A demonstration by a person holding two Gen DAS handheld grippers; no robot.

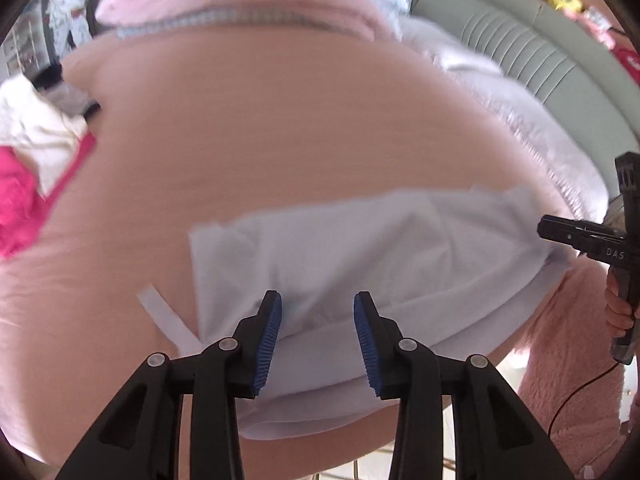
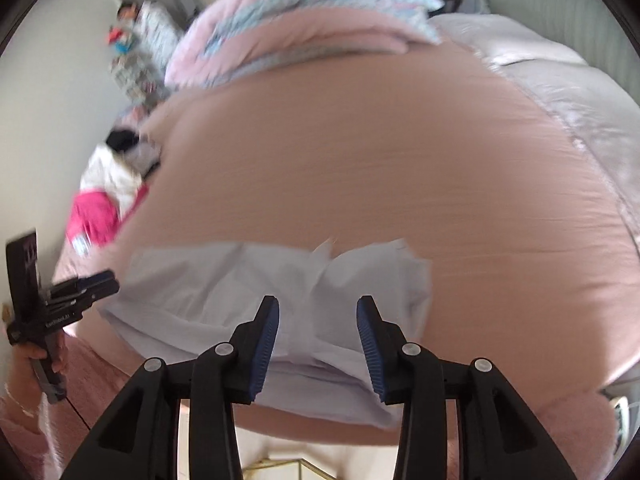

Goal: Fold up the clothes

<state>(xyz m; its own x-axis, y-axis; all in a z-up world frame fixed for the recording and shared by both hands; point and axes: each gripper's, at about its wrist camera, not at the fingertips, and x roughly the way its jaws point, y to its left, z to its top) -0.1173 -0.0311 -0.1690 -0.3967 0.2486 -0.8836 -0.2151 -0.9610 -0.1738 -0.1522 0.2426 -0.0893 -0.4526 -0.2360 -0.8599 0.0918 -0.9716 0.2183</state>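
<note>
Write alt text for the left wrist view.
The open left gripper hovers over a pale lavender garment lying partly folded on a pink bedsheet. The right gripper enters from the right edge; a heap of white and magenta clothes lies at left.

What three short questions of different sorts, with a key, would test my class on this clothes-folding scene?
1. True or false: the left tongs are shut on the pale garment.
2. Multiple choice: the bright pink clothing lies (A) on top of the pale garment, (B) at the bed's left edge, beside a white item, (C) between the right tongs.
3. Fill in: the pale garment rests on a ____-coloured bed cover.

Key: 1 false, both pairs of tongs are open with nothing between them; 2 B; 3 pink.
</note>
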